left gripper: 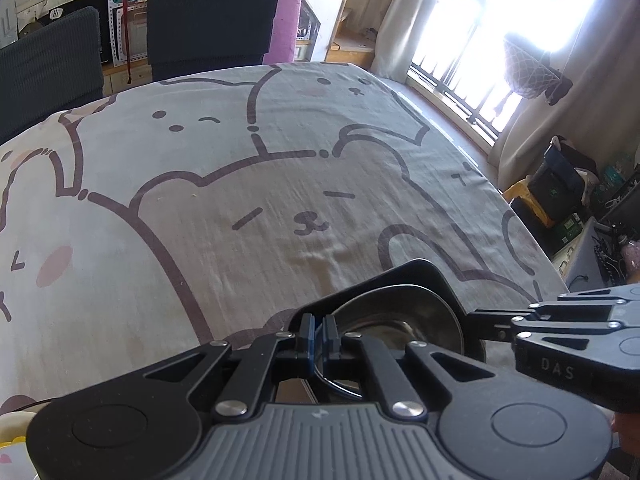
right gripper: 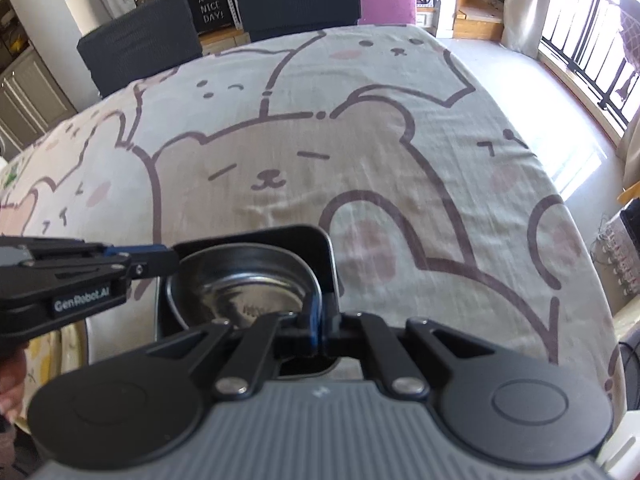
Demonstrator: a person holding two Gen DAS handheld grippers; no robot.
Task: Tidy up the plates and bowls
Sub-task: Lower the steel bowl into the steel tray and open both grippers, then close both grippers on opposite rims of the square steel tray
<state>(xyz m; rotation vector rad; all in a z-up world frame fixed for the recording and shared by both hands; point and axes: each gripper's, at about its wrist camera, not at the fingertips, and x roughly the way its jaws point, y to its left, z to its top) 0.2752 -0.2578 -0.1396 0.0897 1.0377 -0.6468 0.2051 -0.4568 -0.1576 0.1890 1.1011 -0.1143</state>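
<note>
- While both grippers point down at the table (left gripper: pixel 240 200), a metal bowl (left gripper: pixel 400 320) sits inside a black square tray (left gripper: pixel 420 270) near the front edge of the table
- In the left wrist view, the left gripper (left gripper: pixel 319 338) has its blue fingers (left gripper: pixel 306 336) together on the left side of the bowl, and the thin rim of the bowl passes between them, so they are clamped on the rim
- In the right wrist view, the right gripper (right gripper: pixel 320 330) is closed in the same way on the right side of the bowl, at its rim, next to the wall of the tray
- The two grippers hold opposite sides of the bowl, each one visible from the side in the other camera
- The table carries a cloth with bear drawings (right gripper: pixel 280 160), and dark chairs (right gripper: pixel 140 40) stand behind it
</note>
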